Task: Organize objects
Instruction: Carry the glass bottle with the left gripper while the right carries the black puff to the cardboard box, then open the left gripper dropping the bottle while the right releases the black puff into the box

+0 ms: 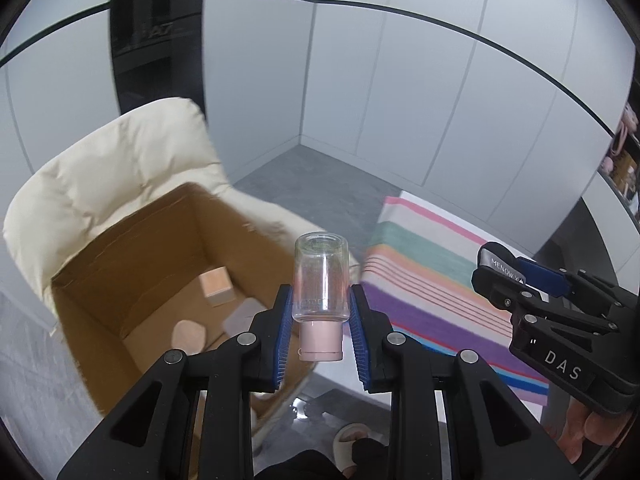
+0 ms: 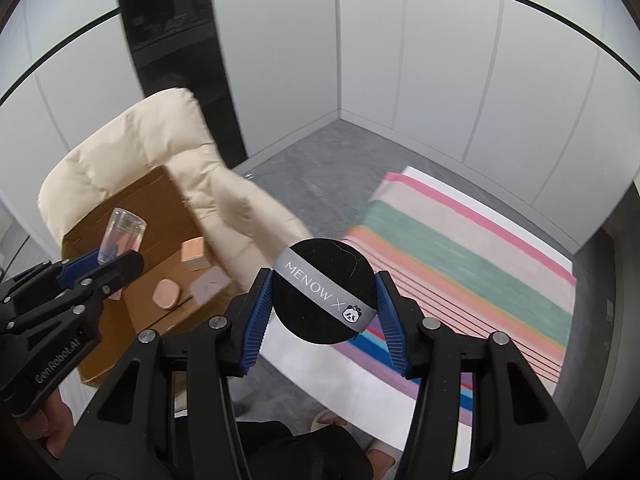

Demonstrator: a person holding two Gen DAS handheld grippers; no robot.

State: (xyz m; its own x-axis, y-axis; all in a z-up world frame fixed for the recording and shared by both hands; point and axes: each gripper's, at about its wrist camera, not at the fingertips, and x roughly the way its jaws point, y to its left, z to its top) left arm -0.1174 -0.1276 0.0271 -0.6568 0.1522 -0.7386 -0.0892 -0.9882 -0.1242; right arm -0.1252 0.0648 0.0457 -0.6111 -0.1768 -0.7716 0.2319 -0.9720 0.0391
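A small clear bottle (image 1: 320, 276) with a pale pink cap (image 1: 321, 340) is clamped between the blue pads of the left hand-held gripper (image 1: 320, 320); the bottle is held inverted as seen from the left wrist, its cap nearest the camera and its clear base pointing away. In that view it is seen above the near edge of an open cardboard box (image 1: 100, 344), which is set on the seat of a cream padded chair (image 1: 120, 156). On the floor of the box a small peach-coloured cube (image 1: 216, 286), a rounded pinkish pad (image 1: 190, 336) and a pale greyish square item (image 1: 242, 314) are seen, lying apart from one another. The right hand-held gripper (image 2: 325, 304) is closed on a round black powder puff (image 2: 316, 292), which is crossed by a grey ribbon band printed "MENOW X" with a small panda mark (image 2: 352, 313); the puff is gripped at its two sides by the blue pads. From the right wrist the puff is seen in front of a striped cloth (image 2: 460, 256) in pink, green, orange, purple and blue, which is spread over a white surface beside the chair. The left gripper and its bottle are also caught at the left edge of the right wrist view, over the box. A grey floor (image 2: 320, 168) and pale wall panels (image 2: 440, 80) are seen behind, and a foot in a light slipper (image 1: 350, 440) is visible at the bottom of the left wrist view.
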